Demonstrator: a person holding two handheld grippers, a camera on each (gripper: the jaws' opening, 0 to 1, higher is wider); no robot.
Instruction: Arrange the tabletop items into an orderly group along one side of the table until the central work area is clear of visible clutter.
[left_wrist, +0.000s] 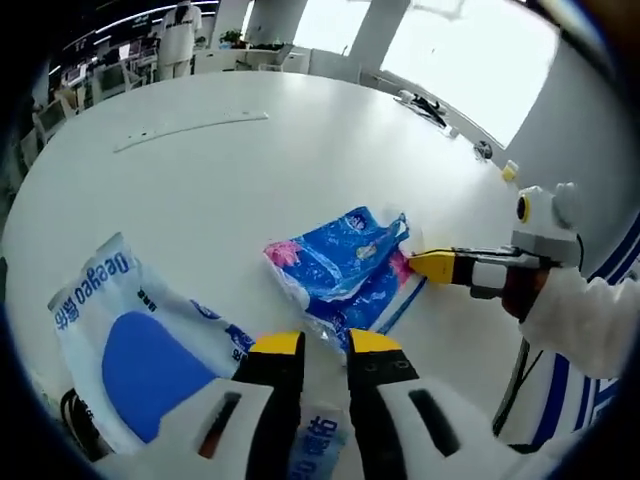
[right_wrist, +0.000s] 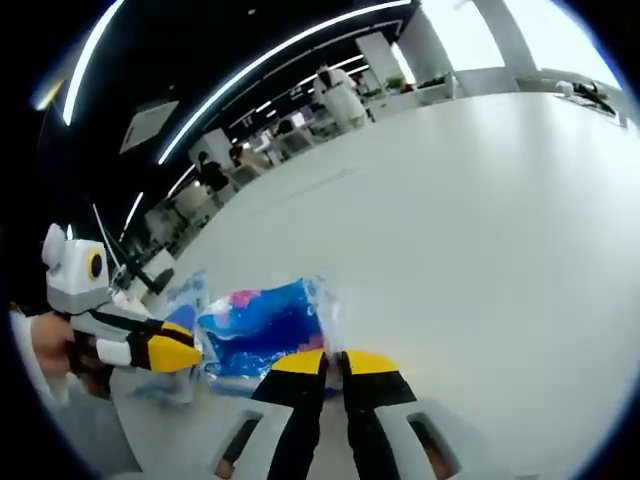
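In the left gripper view, my left gripper (left_wrist: 325, 345) rose from the bottom edge with its yellow-tipped jaws set narrow, a slim gap between them, nothing gripped that I could make out. Its tips sat just at the near corner of the blue floral packet (left_wrist: 345, 265), which lay crumpled on the white table (left_wrist: 250, 170). To the left of the jaws lay a second pack, the white-and-blue tissue pack (left_wrist: 135, 335), flat and angled, its lower end running under my gripper body near the table's near edge. From the right came my right gripper (left_wrist: 432, 265), held level by a hand (left_wrist: 520, 295) in a white sleeve (left_wrist: 585, 320), its yellow tip touching the packet's right edge; from that side I could not tell how its jaws stood.

In the right gripper view, the left gripper (right_wrist: 180, 352) entered from the left, held in a hand (right_wrist: 50, 350), its yellow tip pointing at the blue floral packet (right_wrist: 265, 325). The right gripper (right_wrist: 335, 362) came up from the bottom with its jaws pressed nearly together at the packet's clear plastic edge (right_wrist: 325, 300); whether they pinched the film I could not tell. This view showed people (right_wrist: 335, 95) and desks far beyond the table, while the left one showed a long thin strip (left_wrist: 190, 130) lying far out on the top and some small objects (left_wrist: 430, 105) by the window side.

The table stretched wide and bare beyond the packet in both views, leaving ample room to move.
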